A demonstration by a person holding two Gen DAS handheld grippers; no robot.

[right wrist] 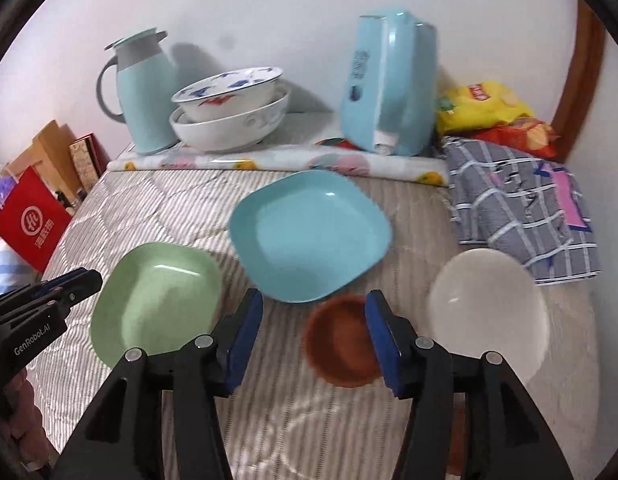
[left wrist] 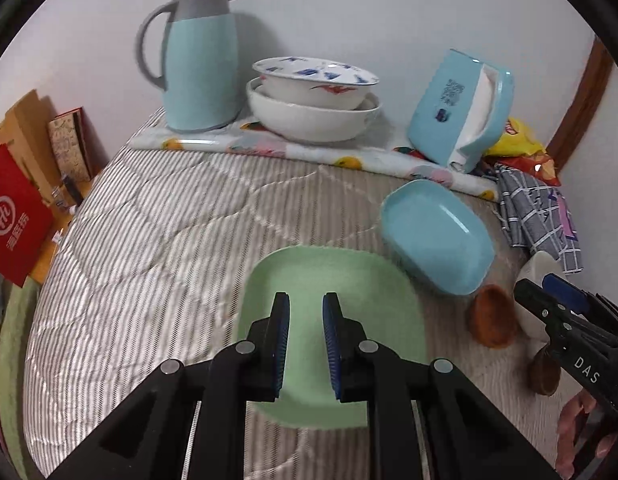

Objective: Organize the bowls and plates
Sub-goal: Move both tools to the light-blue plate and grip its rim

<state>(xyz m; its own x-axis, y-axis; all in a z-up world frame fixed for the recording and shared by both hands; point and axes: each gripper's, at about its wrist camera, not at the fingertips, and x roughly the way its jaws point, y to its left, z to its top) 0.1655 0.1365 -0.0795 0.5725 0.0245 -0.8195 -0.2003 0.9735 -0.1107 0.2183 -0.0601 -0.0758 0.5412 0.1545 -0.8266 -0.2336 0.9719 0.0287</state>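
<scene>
Scanning left edge: red paper bag [right wrist: 29, 224] with a white logo, cardboard boxes [left wrist: 23, 128] behind it, beside the bed.
Left hand-held gripper [left wrist: 305, 344]: blue ribbed pads drawn close with only a narrow gap, nothing between them, above the green plate [right wrist: 157, 300].
Green plate: rounded square, smooth plastic, shallow, flat on the quilt at the left.
Back left: pale-blue thermos jug [left wrist: 201, 60], grey handle and collar, upright on a fruit-print cloth [left wrist: 269, 148].
Stacked bowls [left wrist: 313, 100]: two white ceramic bowls, the upper with blue and red painting, nested just beside the jug.
Blue plate [right wrist: 309, 236]: glossy rounded square, centre of the quilt, near the green plate but apart from it.
Right hand-held gripper [right wrist: 313, 340]: jaws standing apart, nothing between the pads; its right pad covers the edge of the brown bowl [right wrist: 337, 348].
Brown bowl: small, round, matt, just below the blue plate.
White bowl [right wrist: 489, 312]: round, pale, smooth, right of the brown one.
Back right: light-blue tissue box [right wrist: 389, 92], tipped on end, tissue showing.
Far right: yellow and red snack bags [right wrist: 493, 112], grey checked cloth [right wrist: 521, 216].
Bed: grey-and-white striped quilt [left wrist: 149, 240], stitched in curves.
Room: plain white wall [left wrist: 349, 8], brown wooden trim [right wrist: 585, 72] at the right.
</scene>
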